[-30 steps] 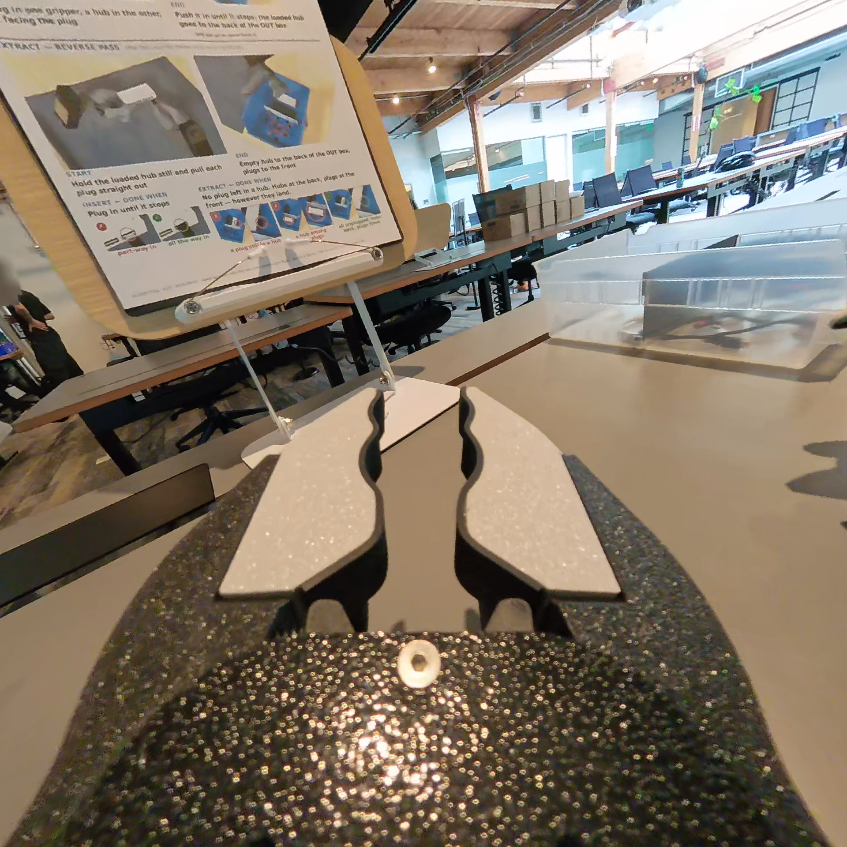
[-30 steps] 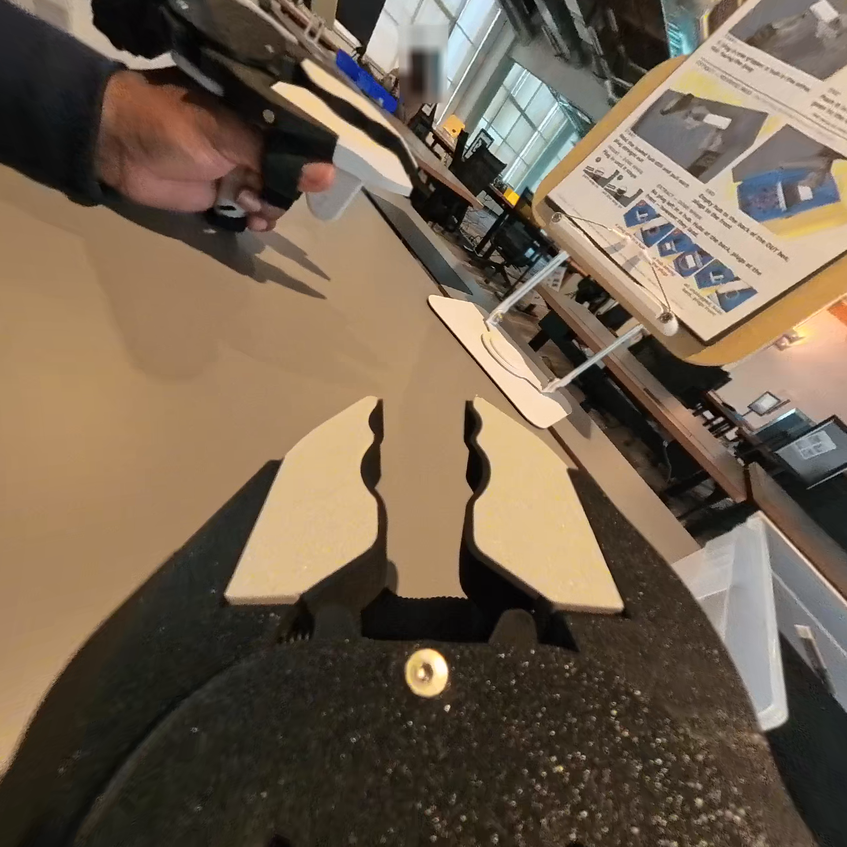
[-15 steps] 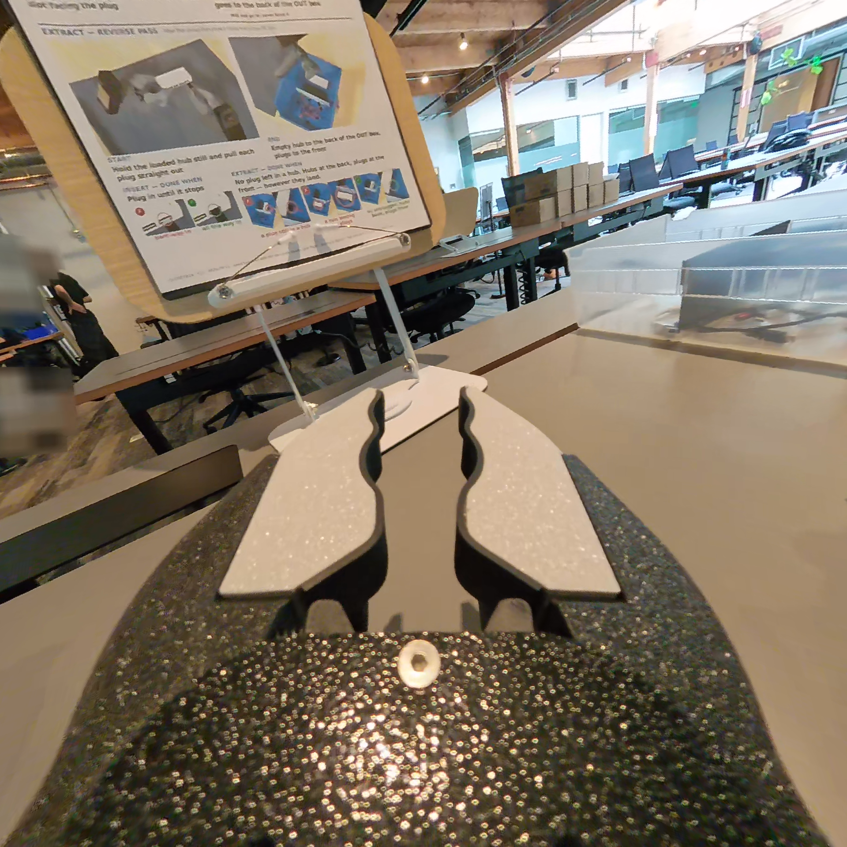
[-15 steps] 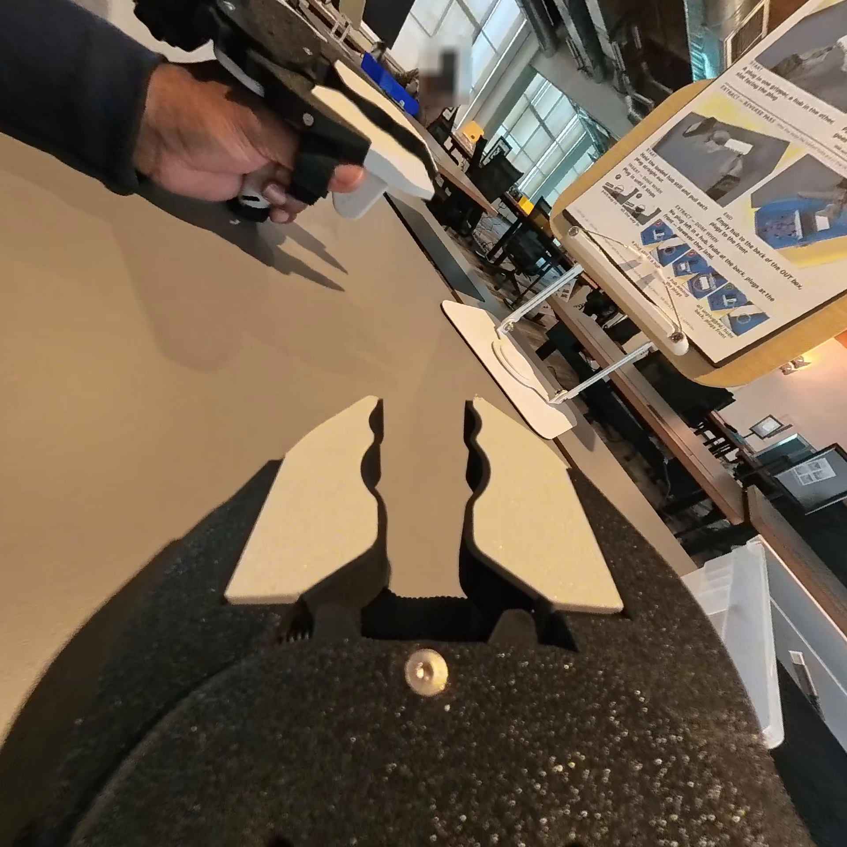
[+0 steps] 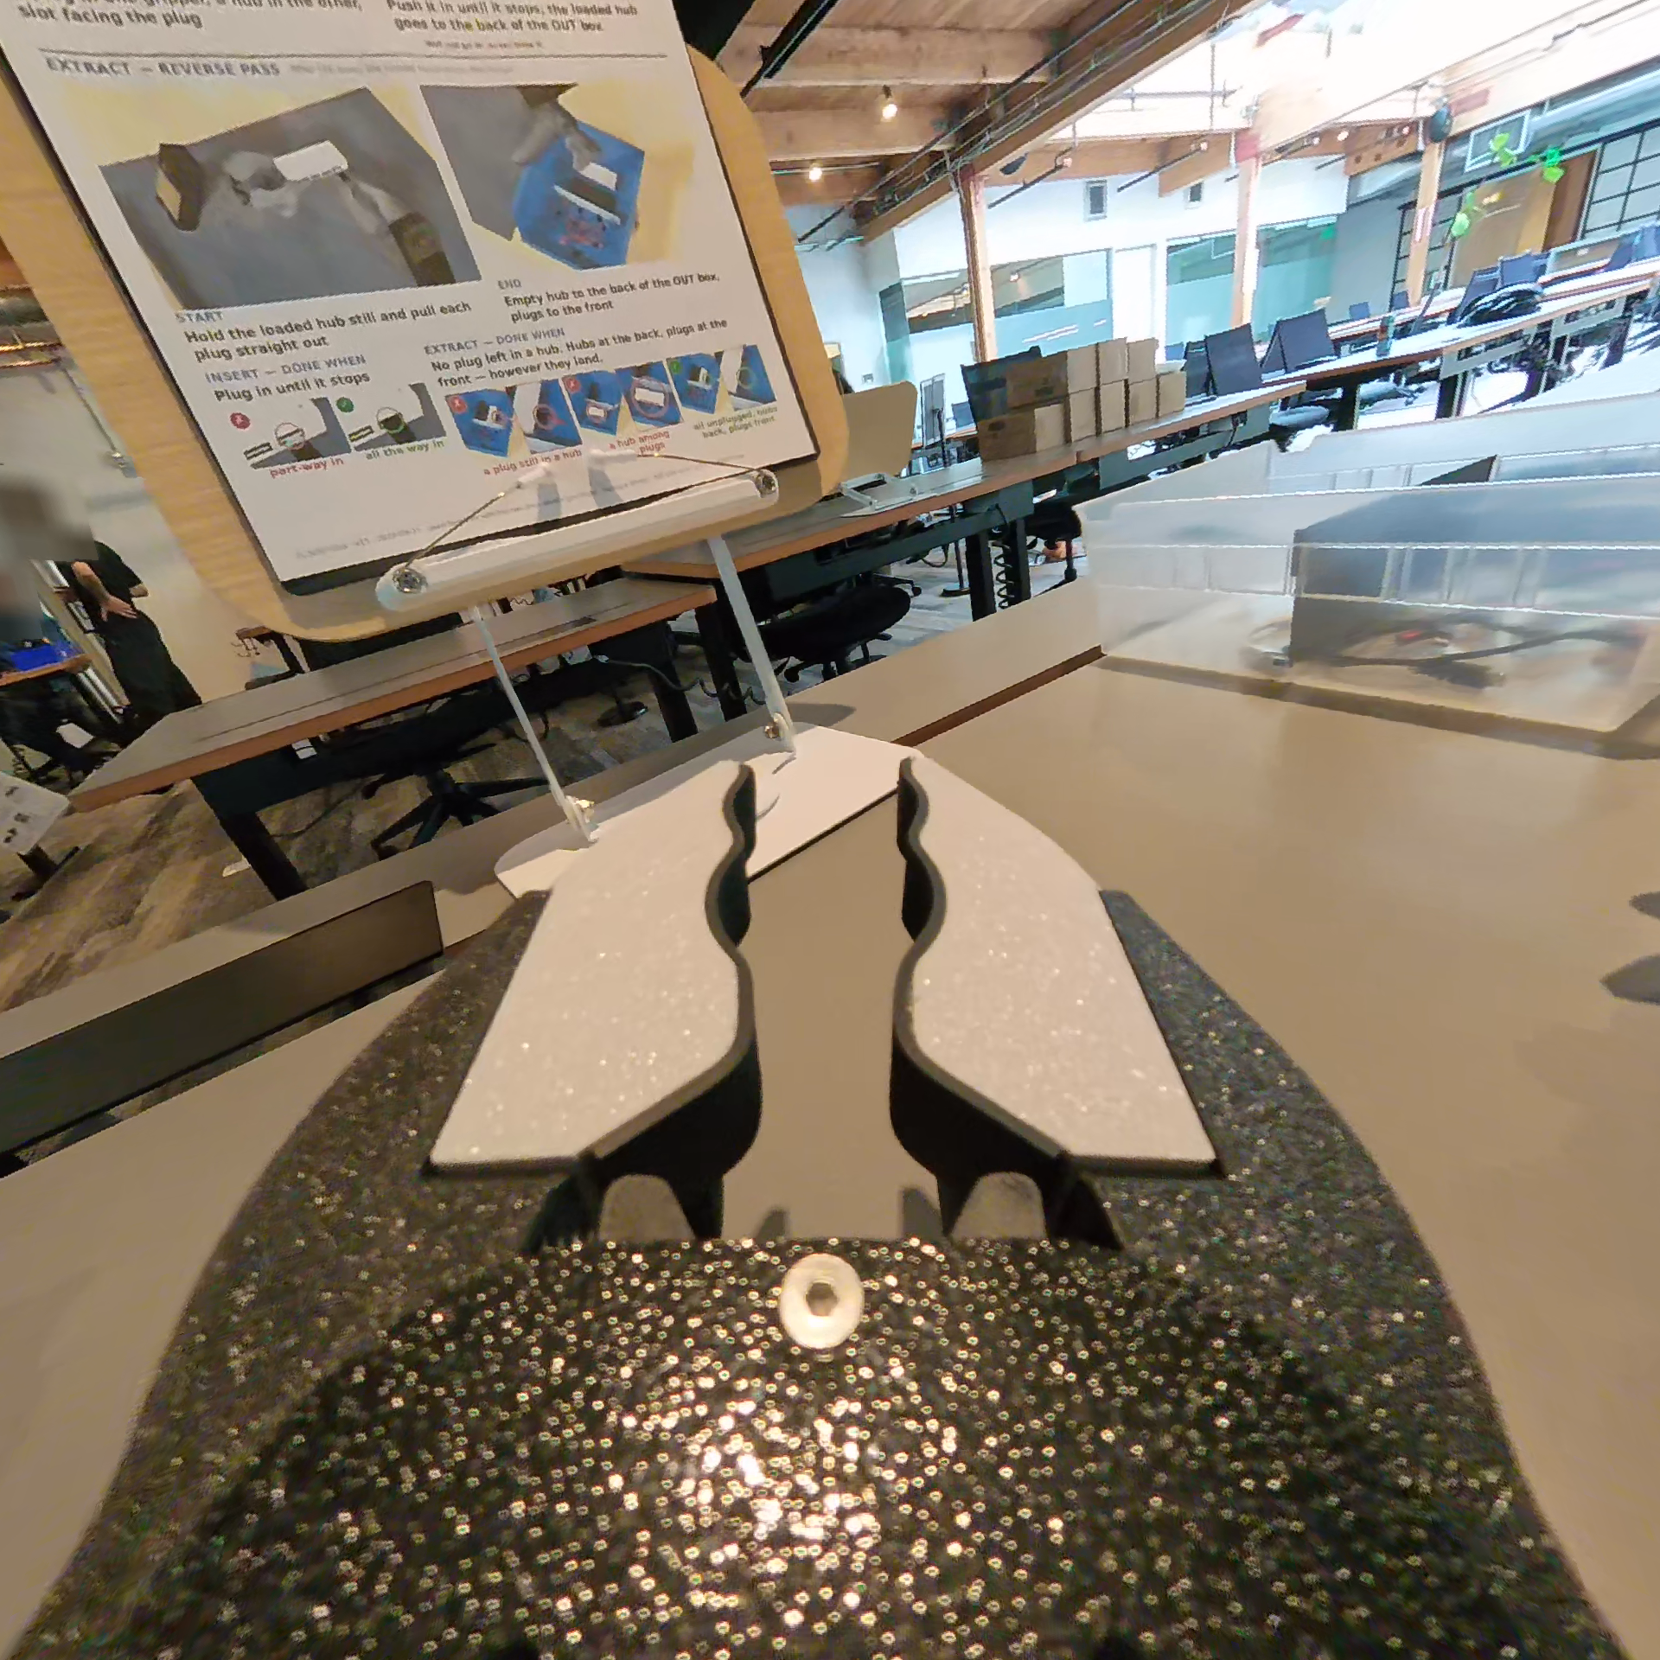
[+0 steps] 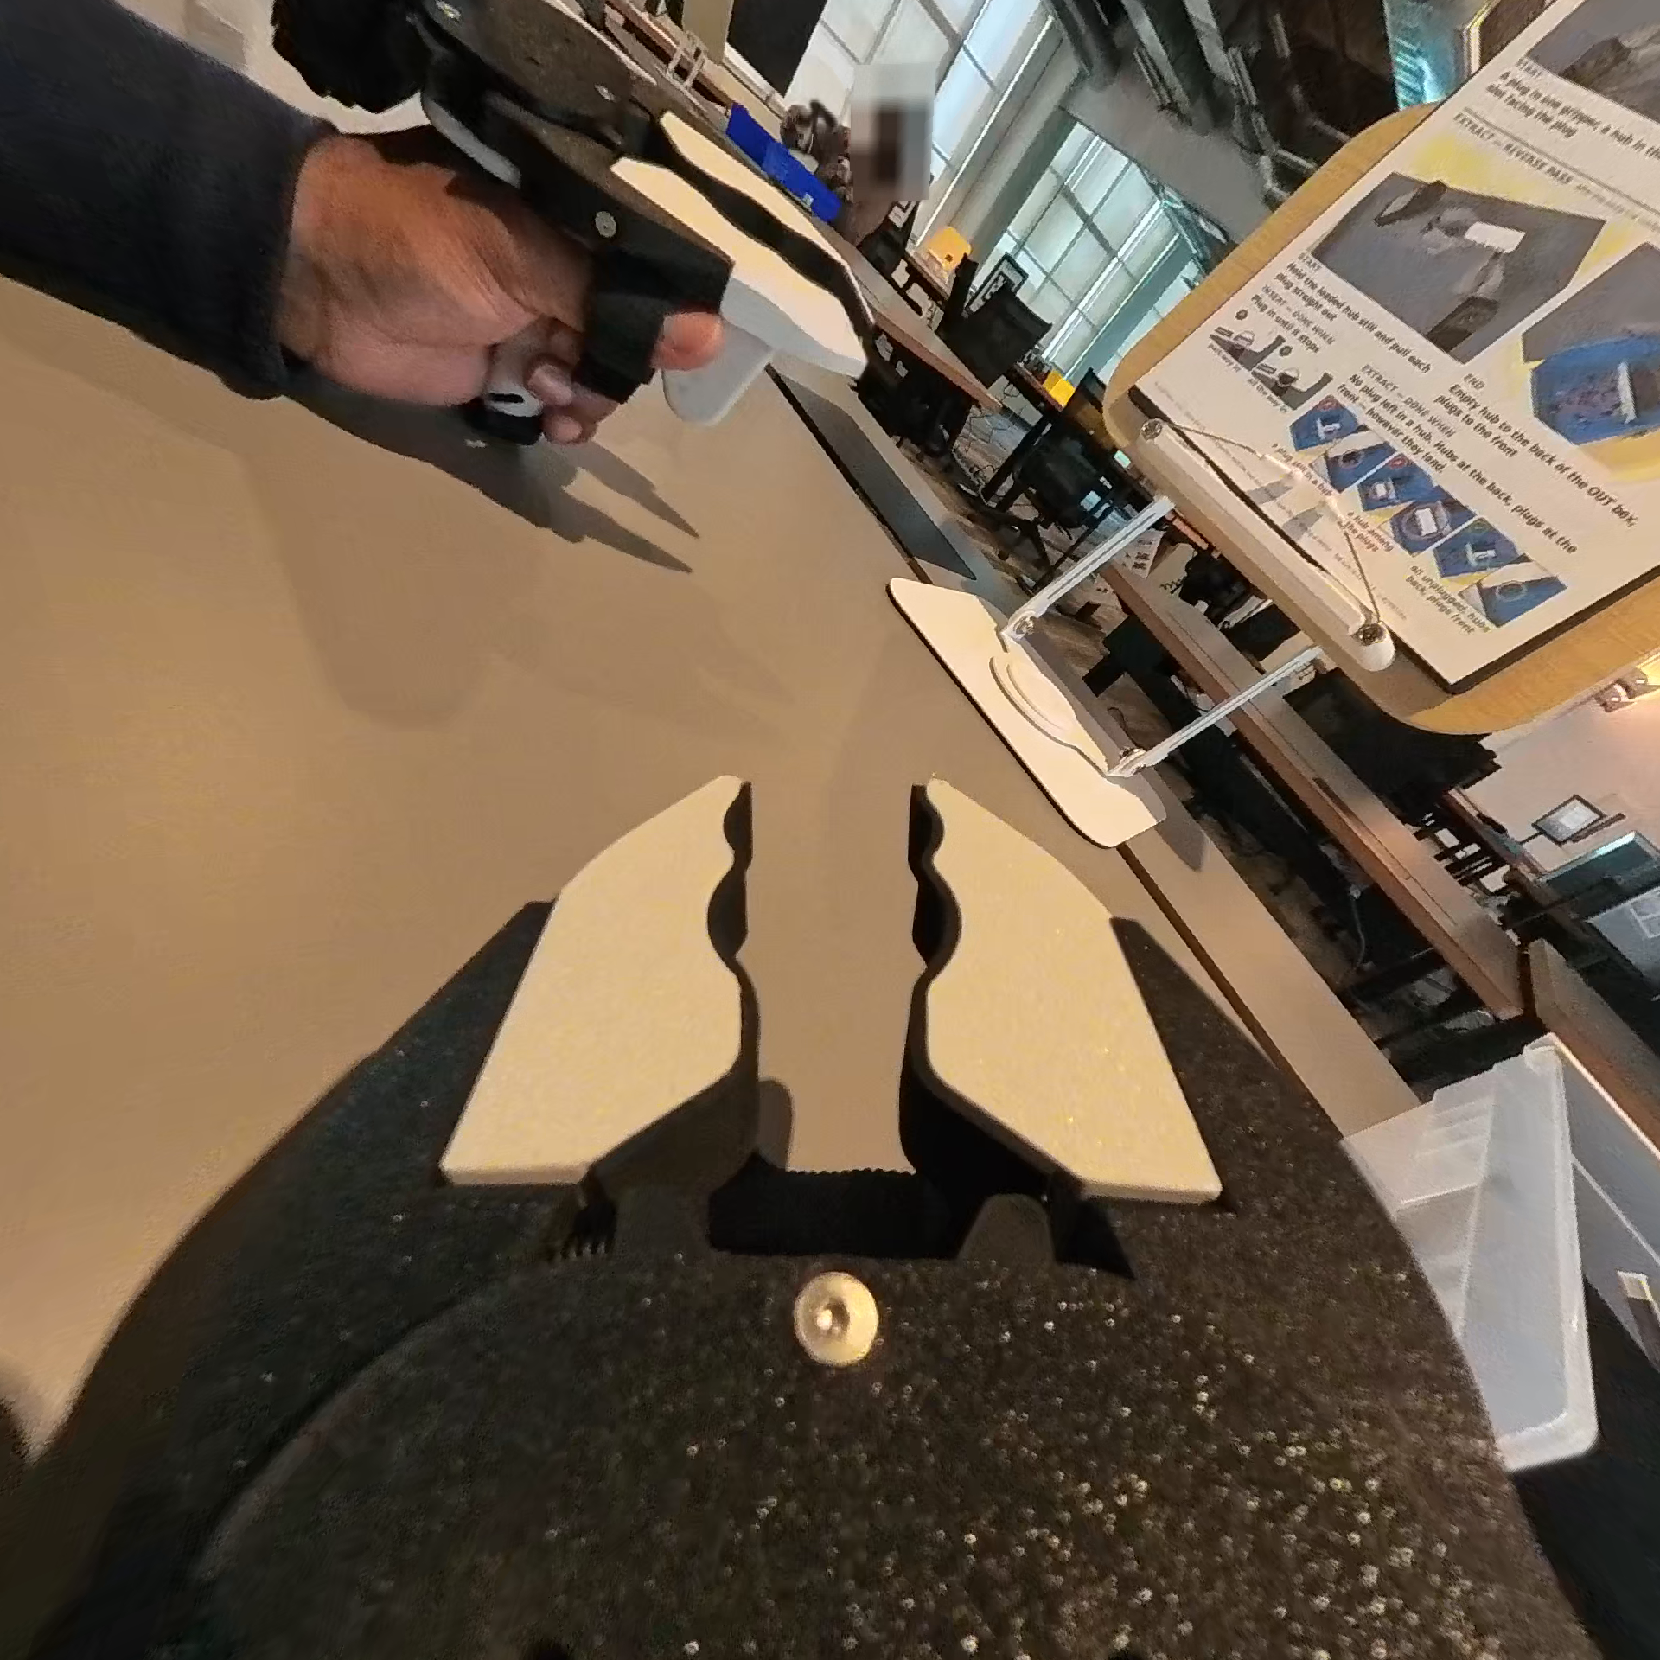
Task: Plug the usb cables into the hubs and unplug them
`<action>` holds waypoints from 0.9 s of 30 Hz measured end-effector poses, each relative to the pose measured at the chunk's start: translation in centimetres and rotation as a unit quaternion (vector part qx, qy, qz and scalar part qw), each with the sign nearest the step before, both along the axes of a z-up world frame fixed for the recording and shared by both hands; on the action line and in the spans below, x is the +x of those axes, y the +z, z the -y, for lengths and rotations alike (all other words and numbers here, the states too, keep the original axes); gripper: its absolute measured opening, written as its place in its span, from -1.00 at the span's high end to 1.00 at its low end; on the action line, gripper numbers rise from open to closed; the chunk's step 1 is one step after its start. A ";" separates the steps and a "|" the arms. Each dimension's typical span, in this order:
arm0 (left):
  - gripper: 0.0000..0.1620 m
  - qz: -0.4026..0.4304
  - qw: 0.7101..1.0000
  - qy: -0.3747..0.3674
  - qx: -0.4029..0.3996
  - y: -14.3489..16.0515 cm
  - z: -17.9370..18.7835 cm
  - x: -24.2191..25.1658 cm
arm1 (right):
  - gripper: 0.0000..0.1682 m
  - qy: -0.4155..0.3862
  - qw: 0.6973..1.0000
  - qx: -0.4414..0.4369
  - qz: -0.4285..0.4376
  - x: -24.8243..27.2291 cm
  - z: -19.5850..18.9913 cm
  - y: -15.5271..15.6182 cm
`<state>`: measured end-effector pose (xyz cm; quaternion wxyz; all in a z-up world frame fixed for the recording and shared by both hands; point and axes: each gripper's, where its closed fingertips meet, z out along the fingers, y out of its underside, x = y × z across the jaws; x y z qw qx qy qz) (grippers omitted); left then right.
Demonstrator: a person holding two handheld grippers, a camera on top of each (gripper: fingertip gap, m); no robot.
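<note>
Both tools empty, jaws parted a moderate gap, w/ bare table between the fingers. L gripper points toward the sheet stand; the clear bin lies ahead-right of it, well apart, w/ a dark cable lying roughly crosswise inside. No hub clearly visible. R gripper has a bin just beside its right. Which is nearer the cable: can't tell.
</note>
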<state>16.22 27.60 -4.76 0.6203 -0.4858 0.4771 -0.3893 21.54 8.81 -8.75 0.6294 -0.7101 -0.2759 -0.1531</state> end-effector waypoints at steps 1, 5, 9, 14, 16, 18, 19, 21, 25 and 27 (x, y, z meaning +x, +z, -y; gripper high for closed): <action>0.64 -0.001 1.000 0.000 0.001 0.0 0.1 0.0 | 0.60 0.000 1.000 0.001 0.002 0.0 0.1 0.0; 0.64 -0.005 1.000 0.002 0.005 -0.1 0.6 0.2 | 0.61 0.001 1.000 0.009 0.016 -0.3 0.3 0.3; 0.64 0.007 1.000 0.009 -0.006 0.3 0.7 -0.3 | 0.61 -0.001 0.999 0.021 0.033 -0.6 0.6 0.8; 0.64 -0.002 1.000 0.019 0.015 0.3 0.3 -0.5 | 0.63 -0.009 0.998 0.042 0.038 -0.6 0.7 1.7; 0.64 0.002 1.000 0.022 0.006 0.3 0.0 -0.6 | 0.63 -0.014 0.998 0.048 0.037 -0.3 0.7 1.8; 0.64 0.006 1.000 0.024 -0.006 0.3 -0.3 -0.7 | 0.63 -0.027 0.997 0.050 0.042 0.2 0.7 1.8; 0.64 0.008 1.000 0.025 -0.012 0.3 -0.4 -0.7 | 0.63 -0.033 0.997 0.050 0.046 0.5 0.7 1.8; 0.64 0.009 1.000 0.022 -0.020 0.3 -0.4 -0.7 | 0.63 -0.041 0.996 0.050 0.055 0.8 0.7 1.7; 0.64 0.008 0.999 0.006 -0.031 0.2 0.2 -0.4 | 0.62 -0.041 0.996 0.042 0.065 0.5 0.4 1.3; 0.64 0.006 0.999 -0.010 -0.035 0.1 1.0 -0.1 | 0.62 -0.039 0.996 0.036 0.072 0.2 0.3 1.0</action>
